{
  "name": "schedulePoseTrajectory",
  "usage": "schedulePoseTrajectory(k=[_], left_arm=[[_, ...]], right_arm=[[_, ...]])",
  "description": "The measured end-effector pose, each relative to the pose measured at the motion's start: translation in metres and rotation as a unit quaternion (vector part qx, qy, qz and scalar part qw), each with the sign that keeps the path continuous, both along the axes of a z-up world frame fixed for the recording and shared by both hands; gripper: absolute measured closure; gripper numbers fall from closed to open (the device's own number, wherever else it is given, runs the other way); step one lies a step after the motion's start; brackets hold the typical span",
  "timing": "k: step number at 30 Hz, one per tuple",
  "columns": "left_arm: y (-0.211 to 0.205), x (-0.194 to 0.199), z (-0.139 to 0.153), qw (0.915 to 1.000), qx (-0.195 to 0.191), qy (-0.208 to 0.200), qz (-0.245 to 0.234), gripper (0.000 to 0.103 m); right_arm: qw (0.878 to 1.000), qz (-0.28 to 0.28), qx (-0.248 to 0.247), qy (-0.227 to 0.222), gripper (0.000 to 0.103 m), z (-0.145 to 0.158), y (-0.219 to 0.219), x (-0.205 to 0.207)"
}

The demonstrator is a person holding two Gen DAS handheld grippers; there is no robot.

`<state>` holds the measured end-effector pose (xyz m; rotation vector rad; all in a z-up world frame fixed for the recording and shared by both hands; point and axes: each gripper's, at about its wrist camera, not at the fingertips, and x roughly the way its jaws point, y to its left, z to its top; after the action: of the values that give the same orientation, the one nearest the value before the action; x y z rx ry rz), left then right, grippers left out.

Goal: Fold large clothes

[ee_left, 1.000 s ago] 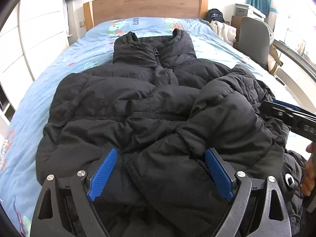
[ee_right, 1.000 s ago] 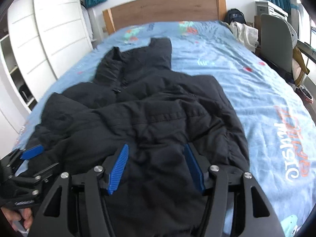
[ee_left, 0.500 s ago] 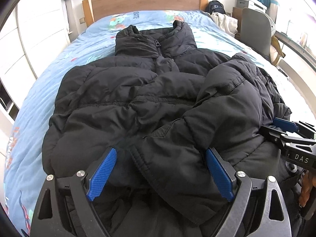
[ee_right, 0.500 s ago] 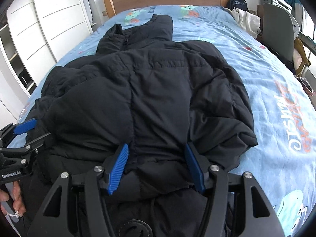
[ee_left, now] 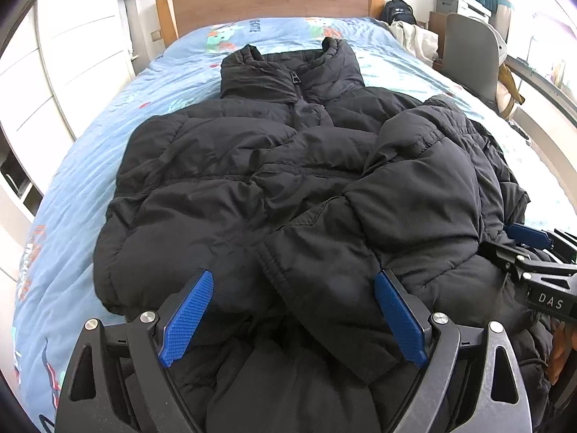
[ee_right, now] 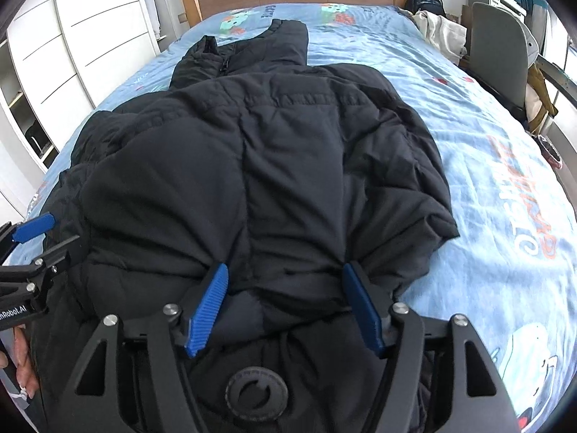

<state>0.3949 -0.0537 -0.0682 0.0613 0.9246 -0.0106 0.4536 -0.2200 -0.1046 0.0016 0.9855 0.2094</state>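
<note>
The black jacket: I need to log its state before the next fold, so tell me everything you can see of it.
The black jacket is a quilted puffer of matte fabric, zipped to a stand-up collar, lying front up on the blue printed bedsheet with the collar toward the headboard. One side is folded over its middle. Its hem bunches between the right gripper, whose jaws are opening; the open left gripper straddles a cuff.

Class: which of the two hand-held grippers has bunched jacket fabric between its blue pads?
The right hand-held gripper: jacket fabric bunches between its opening pads. The left hand-held gripper stands wide over it.
</note>
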Motion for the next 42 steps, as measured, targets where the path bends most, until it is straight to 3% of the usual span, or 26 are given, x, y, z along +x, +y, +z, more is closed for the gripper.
schedulePoseTrajectory(k=[11, 21, 30, 42], left_arm=[[0.024, -0.048, 0.03, 0.9992, -0.01, -0.031, 0.024, 0.013], [0.053, -0.103, 0.066, 0.9991, 0.001, -0.04, 0.009, 0.013], [0.093, -0.122, 0.132, 0.9971, 0.001, -0.075, 0.009, 0.008], [0.095, -0.093, 0.237, 0.9894, -0.011, -0.145, 0.01, 0.008]], right_arm=[[1.0, 0.015, -0.013, 0.008, 0.037, 0.025, 0.01, -0.05], [0.999, 0.043, 0.011, -0.032, 0.036, 0.074, 0.023, -0.114], [0.993, 0.016, 0.044, -0.105, 0.036, 0.153, -0.015, -0.144], [0.979, -0.003, 0.06, -0.194, 0.036, 0.261, -0.058, -0.114]])
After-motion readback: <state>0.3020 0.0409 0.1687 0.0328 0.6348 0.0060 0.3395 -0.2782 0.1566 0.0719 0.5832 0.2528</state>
